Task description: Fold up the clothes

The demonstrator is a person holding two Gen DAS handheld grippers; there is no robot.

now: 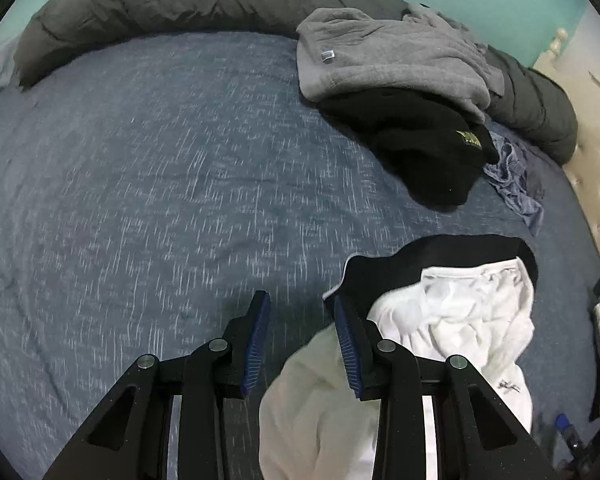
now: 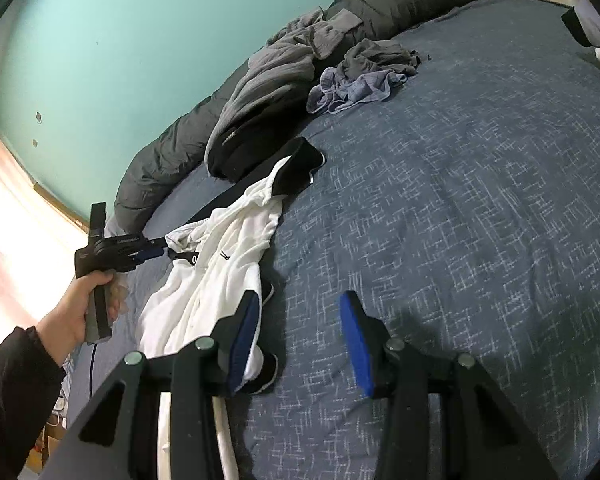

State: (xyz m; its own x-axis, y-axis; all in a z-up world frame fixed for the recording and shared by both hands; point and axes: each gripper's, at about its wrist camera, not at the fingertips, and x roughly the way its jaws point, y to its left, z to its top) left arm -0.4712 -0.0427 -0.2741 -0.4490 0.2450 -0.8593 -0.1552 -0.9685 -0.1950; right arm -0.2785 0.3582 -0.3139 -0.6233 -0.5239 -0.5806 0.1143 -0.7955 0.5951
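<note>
On the bed: white-and-black garment lies crumpled near the edge of the blue bedspread.
Left hand-held gripper: jaws apart, holding nothing, one finger touching the cloth.
Right hand-held gripper: wide open, empty, beside the garment's lower end.
Pile: grey and black clothes well apart.
Technique: judged, pinch single edges, spread flat before creasing.
</note>
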